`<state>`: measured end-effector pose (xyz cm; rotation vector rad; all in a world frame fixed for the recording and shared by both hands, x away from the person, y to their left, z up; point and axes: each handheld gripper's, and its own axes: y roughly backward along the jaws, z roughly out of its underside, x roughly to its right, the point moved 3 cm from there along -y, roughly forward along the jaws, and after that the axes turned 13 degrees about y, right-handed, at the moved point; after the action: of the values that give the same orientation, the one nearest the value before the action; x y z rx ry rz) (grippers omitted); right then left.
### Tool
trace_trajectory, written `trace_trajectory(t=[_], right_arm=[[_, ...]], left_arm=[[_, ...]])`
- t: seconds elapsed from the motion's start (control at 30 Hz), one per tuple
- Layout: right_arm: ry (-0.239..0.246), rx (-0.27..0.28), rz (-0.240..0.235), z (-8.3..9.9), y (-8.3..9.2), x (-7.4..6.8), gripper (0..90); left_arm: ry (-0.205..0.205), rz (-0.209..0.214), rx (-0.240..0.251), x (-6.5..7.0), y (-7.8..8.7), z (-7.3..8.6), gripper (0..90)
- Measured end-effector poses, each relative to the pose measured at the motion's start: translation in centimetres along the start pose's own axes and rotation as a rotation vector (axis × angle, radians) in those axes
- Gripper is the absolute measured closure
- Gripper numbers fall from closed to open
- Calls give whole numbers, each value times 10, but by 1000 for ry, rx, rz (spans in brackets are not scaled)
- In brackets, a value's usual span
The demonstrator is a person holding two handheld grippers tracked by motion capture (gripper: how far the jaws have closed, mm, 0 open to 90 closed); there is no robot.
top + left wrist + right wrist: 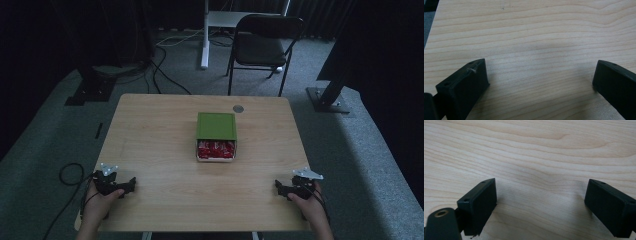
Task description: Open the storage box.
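Start: we rest both grippers, left (116, 185) and right (295, 188), jaws apart and empty, on the counter (160, 150). Next, likely reach for the box (216, 136) at 12 o'clock.

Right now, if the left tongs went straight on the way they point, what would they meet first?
Bare table, most likely: the left tongs stand open with only wood grain ahead. In the high view they seem to aim toward the right tongs, not the green box.
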<state>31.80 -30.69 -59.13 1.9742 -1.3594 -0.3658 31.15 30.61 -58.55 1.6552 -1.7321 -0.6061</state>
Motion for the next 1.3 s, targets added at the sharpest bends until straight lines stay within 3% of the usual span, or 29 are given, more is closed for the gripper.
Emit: trace_trajectory(t=[0.47,0.57,0.87,1.13,1.23,1.3], right_arm=[[0,0,0,0,0,0,103],[0,0,0,0,0,0,103],[-1,1,-3,0,0,0,104],[-1,1,-2,0,0,0,103],[-1,1,-2,0,0,0,104],[-1,1,-2,0,0,0,104]], left_arm=[[-69,58,-13,11,4,7,6],[-81,85,-15,19,3,7,6],[-139,111,-9,38,-1,4,6],[-230,127,-10,62,-5,-1,7],[-289,122,-3,75,-7,-3,6],[-300,125,-1,79,-7,-3,6]])
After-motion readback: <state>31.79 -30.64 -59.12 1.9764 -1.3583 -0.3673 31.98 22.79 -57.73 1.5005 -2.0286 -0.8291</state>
